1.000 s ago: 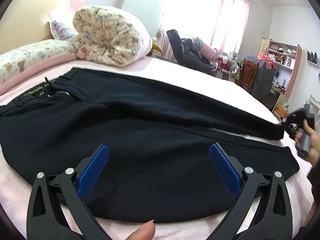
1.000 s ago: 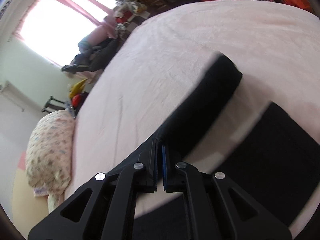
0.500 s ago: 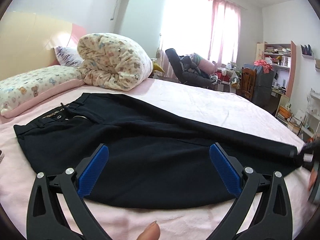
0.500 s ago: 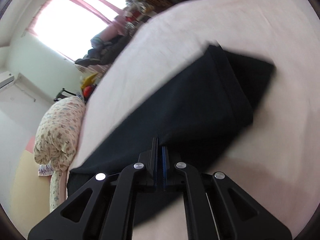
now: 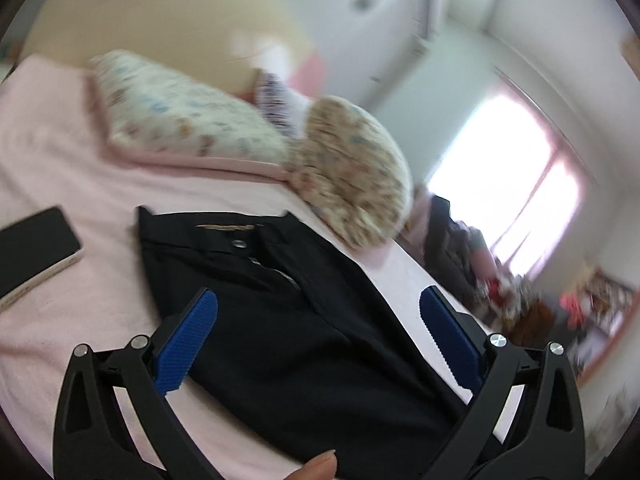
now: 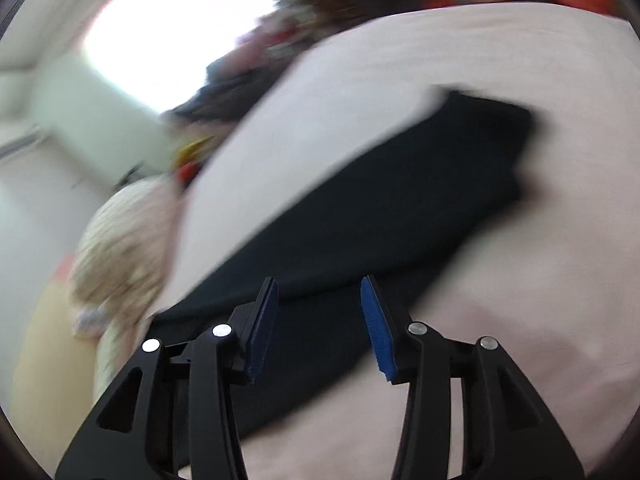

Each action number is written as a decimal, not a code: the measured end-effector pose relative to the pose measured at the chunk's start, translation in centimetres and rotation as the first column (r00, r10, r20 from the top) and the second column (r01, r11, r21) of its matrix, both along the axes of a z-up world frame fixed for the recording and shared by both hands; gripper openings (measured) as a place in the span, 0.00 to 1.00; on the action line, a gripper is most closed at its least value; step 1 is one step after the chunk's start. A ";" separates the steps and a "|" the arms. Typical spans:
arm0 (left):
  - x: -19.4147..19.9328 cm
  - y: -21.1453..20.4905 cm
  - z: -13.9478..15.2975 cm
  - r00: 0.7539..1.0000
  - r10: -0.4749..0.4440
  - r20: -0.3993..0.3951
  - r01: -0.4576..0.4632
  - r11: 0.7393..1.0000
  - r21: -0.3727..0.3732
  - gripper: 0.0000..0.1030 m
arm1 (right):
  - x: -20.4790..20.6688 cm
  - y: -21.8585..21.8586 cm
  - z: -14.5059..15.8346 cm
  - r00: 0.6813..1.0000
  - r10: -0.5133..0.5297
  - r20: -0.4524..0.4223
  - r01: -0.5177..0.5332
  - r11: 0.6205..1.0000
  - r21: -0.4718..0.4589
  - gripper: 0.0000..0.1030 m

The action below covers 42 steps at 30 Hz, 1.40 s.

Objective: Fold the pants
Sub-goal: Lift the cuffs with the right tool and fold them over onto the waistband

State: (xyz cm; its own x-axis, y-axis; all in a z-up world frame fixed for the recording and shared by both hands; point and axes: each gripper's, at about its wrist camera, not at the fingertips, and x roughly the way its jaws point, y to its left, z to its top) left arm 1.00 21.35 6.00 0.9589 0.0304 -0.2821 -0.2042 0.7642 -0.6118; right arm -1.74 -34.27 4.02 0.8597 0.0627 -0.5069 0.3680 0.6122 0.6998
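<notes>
Lying: black pants [image 5: 288, 320] flat on the pink bed [image 5: 72, 168], waistband toward the pillow, legs stacked one on the other and running away from it.
Waistband: button and open fly visible, facing up, nearest the pillow [image 5: 188, 120].
Leg ends: far from the pillow, resting on the bed, edges blurred in the right wrist view [image 6: 460, 152].
Left gripper [image 5: 316, 344]: blue fingers [image 5: 188, 344] wide apart, hovering above the pants on the side away from the pillow, gripping nothing.
Right gripper [image 6: 320, 328]: fingers parted, fabric visible between them, not clamped; contact with cloth unclear.
Rolled quilt [image 5: 352, 176]: touching the pillow's end, just beyond the waistband.
Phone [image 5: 32, 248]: on the bed, short of the pillow, apart from the pants.
</notes>
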 end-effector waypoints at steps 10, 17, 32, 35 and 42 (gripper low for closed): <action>2.7 0.8 -1.8 0.995 0.011 -0.099 -0.013 1.000 -0.021 0.98 | 21.1 12.6 -4.2 0.940 0.327 0.092 -0.329 0.807 0.491 0.37; 3.2 1.4 -2.4 0.997 -0.017 -0.078 0.013 0.998 -0.057 0.98 | 28.1 14.7 -8.0 0.963 0.268 0.015 -0.226 0.780 0.584 0.37; 4.1 1.3 -3.4 0.994 -0.037 -0.099 0.029 0.996 -0.086 0.98 | 27.2 14.5 -7.2 0.957 0.274 0.095 -0.288 0.855 0.431 0.03; 4.1 2.0 -3.8 0.993 -0.040 -0.107 0.027 0.992 -0.126 0.98 | 25.0 14.9 -5.1 0.921 0.354 0.164 -0.390 0.844 0.367 0.03; 3.7 2.6 -3.6 0.994 -0.068 -0.083 0.056 0.989 -0.138 0.98 | 18.2 16.8 -4.0 0.840 0.509 0.189 -0.542 0.799 0.260 0.03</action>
State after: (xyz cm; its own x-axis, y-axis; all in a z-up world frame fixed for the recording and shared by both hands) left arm 4.65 23.99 2.41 0.9291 -0.0724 -0.3627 -0.2167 0.6881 -0.6925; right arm 16.44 -17.44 0.02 0.6976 0.6503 -0.3007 -0.0362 0.4511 0.8917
